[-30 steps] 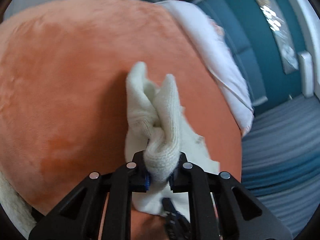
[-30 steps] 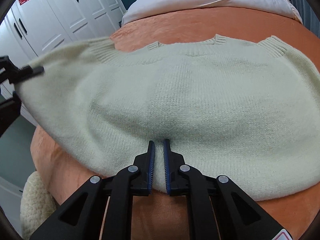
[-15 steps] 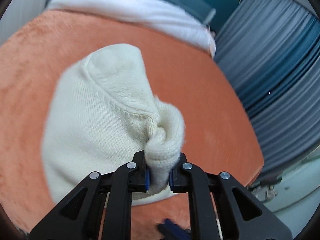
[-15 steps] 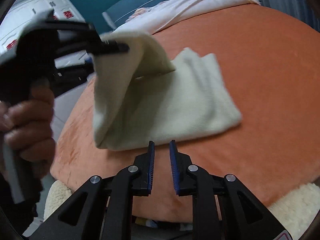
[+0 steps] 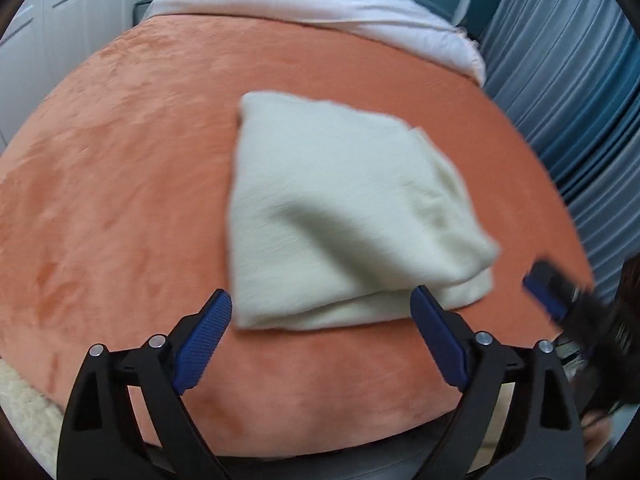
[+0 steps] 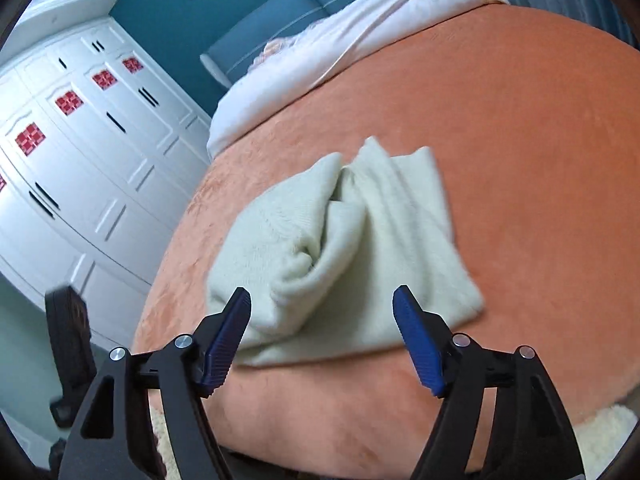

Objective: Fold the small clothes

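A cream knit sweater (image 5: 340, 216) lies folded in a loose bundle on the orange blanket (image 5: 120, 168). It also shows in the right wrist view (image 6: 340, 256), with creases down its middle. My left gripper (image 5: 320, 304) is open and empty, its fingers just short of the sweater's near edge. My right gripper (image 6: 322, 298) is open and empty, its fingers at the near edge of the bundle. The right gripper's tip (image 5: 548, 292) shows at the right of the left wrist view. Part of the left gripper (image 6: 68, 332) shows at the left of the right wrist view.
A white duvet (image 5: 320, 4) lies at the bed's far end. White wardrobes (image 6: 80, 152) stand to the left, blue-grey curtains (image 5: 580, 80) to the right. A fluffy cream rug (image 6: 608, 424) lies below the bed's near edge.
My left gripper has let go of the sweater and opened; the sweater dropped into a folded bundle. My right gripper opened wide. Both grippers pulled back to the near edge.
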{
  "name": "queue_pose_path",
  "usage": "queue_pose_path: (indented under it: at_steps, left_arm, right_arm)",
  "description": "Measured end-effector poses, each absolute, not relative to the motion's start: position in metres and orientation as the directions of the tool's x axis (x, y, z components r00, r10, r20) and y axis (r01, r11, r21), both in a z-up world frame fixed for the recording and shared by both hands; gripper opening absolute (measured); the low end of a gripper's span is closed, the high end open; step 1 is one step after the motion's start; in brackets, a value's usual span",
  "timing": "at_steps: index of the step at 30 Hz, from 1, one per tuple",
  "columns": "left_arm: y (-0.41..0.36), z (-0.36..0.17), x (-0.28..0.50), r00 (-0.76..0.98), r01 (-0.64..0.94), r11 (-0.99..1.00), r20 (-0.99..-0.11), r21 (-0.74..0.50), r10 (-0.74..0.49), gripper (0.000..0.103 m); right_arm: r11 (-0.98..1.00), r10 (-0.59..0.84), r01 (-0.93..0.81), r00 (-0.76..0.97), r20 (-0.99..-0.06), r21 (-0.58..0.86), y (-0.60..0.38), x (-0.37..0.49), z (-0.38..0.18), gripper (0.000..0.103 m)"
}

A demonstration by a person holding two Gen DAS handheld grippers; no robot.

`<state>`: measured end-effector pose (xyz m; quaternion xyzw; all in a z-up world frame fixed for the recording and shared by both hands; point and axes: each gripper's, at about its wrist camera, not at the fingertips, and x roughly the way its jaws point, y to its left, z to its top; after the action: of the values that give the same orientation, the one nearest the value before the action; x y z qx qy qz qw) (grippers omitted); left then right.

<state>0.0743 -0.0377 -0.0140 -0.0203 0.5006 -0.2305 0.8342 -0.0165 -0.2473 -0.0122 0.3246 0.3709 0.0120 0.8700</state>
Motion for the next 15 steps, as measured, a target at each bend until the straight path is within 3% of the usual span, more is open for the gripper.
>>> queue_pose_path:
  at_steps: [6, 7, 8, 10, 13, 15]
  left_arm:
    - [-0.04, -0.048, 0.078, 0.386, 0.379, 0.911, -0.867, -0.161, -0.314, 0.089]
    - [-0.035, -0.054, 0.079, 0.379, 0.377, 0.912, -0.872, -0.162, -0.311, 0.085]
    - [-0.035, -0.058, 0.084, 0.372, 0.371, 0.915, -0.877, -0.159, -0.304, 0.08]
    - [-0.035, -0.062, 0.088, 0.346, 0.358, 0.919, -0.89, -0.167, -0.297, 0.052]
    - [-0.029, -0.051, 0.093, 0.355, 0.338, 0.921, -0.881, -0.191, -0.313, 0.032]
    - [-0.028, -0.043, 0.094, 0.359, 0.342, 0.915, -0.869, -0.216, -0.339, 0.031]
  right_arm:
    - [0.781, 0.325, 0.27, 0.595, -0.735, 0.564, -0.216, 0.046, -0.038, 0.072]
    - [0.785, 0.325, 0.265, 0.594, -0.736, 0.56, -0.213, 0.052, -0.041, 0.054]
    - [0.791, 0.329, 0.249, 0.596, -0.733, 0.558, -0.208, 0.058, -0.041, 0.014]
    - [0.82, 0.288, 0.232, 0.622, -0.728, 0.523, -0.203, 0.063, -0.025, 0.012]
    - [0.836, 0.265, 0.14, 0.743, -0.615, 0.53, -0.209, 0.051, 0.021, 0.01]
    - [0.848, 0.241, 0.1, 0.802, -0.547, 0.52, -0.214, 0.038, 0.048, 0.01]
